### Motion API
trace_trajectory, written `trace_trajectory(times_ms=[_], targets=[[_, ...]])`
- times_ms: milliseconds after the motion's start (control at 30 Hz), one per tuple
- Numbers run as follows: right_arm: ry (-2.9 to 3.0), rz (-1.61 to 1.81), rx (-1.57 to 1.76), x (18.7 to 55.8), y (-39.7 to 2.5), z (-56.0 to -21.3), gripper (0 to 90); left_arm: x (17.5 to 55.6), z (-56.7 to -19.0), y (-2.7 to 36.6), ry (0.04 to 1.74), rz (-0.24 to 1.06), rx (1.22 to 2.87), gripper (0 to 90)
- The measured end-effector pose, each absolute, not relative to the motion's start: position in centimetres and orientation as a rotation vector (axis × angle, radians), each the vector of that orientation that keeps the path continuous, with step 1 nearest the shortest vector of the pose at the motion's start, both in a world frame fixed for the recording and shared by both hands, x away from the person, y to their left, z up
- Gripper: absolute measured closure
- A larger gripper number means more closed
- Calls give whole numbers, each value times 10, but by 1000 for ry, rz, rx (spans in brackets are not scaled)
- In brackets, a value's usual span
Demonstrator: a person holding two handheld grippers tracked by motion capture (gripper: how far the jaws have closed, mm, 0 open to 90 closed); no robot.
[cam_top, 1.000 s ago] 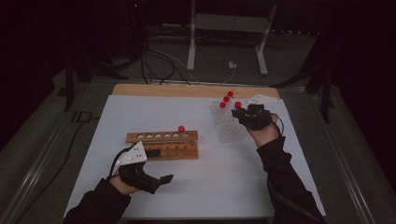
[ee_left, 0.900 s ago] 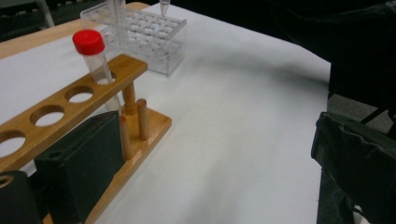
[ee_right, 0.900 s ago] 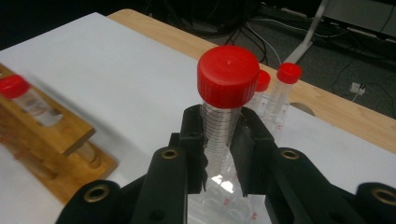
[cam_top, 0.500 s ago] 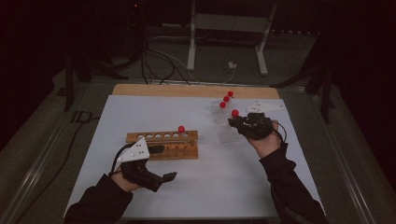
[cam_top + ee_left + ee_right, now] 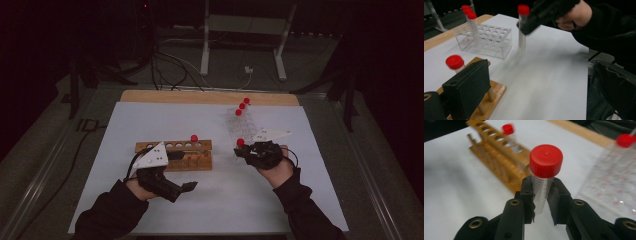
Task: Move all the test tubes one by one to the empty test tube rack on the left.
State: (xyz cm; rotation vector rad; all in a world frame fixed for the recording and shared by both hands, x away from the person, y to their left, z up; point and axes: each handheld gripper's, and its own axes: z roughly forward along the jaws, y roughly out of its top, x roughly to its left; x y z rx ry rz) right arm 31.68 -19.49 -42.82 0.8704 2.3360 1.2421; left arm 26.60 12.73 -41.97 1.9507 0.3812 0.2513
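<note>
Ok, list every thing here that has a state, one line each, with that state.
Right hand-held gripper: shut on the held tube.
Held tube: capped red, upright, lifted clear of the table.
Left hand-held gripper: holds nothing; open or shut unclear.
Wooden rack: one red-capped tube in it, other holes empty.
Clear rack: three capped tubes standing at its far end.

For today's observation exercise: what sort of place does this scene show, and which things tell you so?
Probably a lab-style test bench: a clear tube rack, a wooden tube rack, and a red-capped tube held in the right tongs.
</note>
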Motion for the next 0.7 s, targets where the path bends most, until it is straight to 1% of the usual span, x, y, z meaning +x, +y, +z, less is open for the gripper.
trace_trajectory(times_ms=[533, 700], targets=[[2475, 1260, 717, 280, -164, -445, 746, 270, -408, 98, 301, 225, 1972, 34], [2507, 1270, 692, 275, -157, -447, 747, 270, -409, 89, 281, 214, 1979, 53]])
